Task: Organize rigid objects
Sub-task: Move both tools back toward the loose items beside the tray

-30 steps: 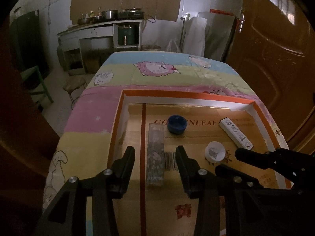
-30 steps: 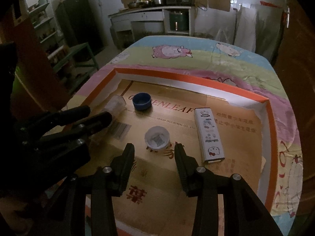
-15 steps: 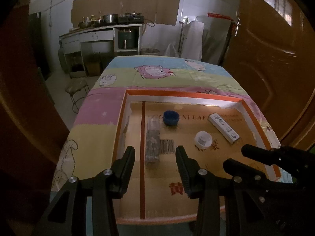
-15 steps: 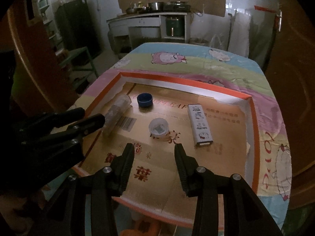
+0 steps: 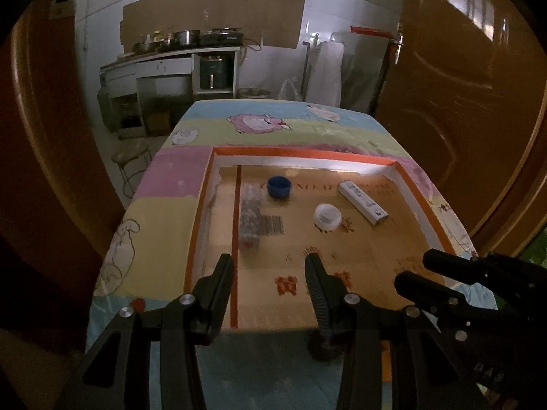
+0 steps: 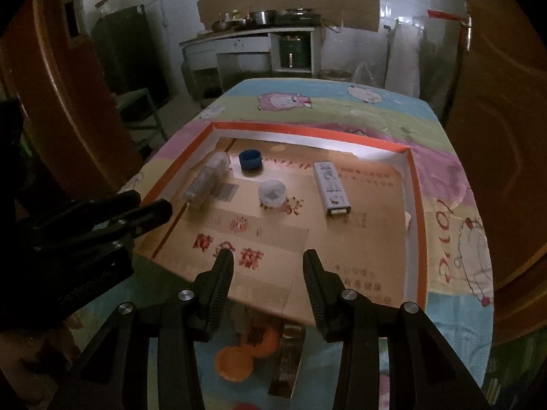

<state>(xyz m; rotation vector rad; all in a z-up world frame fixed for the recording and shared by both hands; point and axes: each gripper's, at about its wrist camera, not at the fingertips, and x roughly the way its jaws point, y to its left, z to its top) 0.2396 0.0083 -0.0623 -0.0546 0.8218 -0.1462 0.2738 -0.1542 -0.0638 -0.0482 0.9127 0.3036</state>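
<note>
A shallow cardboard box with an orange rim (image 5: 301, 152) (image 6: 307, 129) lies on the table. In it lie a clear plastic tube (image 5: 250, 214) (image 6: 207, 181) at the left, a blue cap (image 5: 279, 186) (image 6: 250, 159), a white round lid (image 5: 327, 217) (image 6: 271, 193) and a long white box (image 5: 362, 201) (image 6: 331, 187) at the right. My left gripper (image 5: 270, 266) is open and empty above the box's near edge. My right gripper (image 6: 268, 261) is open and empty, also near the box's front edge.
The table has a pastel cartoon cloth (image 5: 259, 123). Orange lids (image 6: 236, 362) and a dark packet (image 6: 287, 355) lie on the cloth before the box. A wooden door (image 5: 461, 102) stands at the right, a kitchen counter (image 5: 171, 68) at the back, a stool (image 5: 131, 157) at the left.
Both grippers have pulled back and up from the box, so the objects look smaller and farther. The tube lies where the left gripper was. Nothing in the box has moved.
</note>
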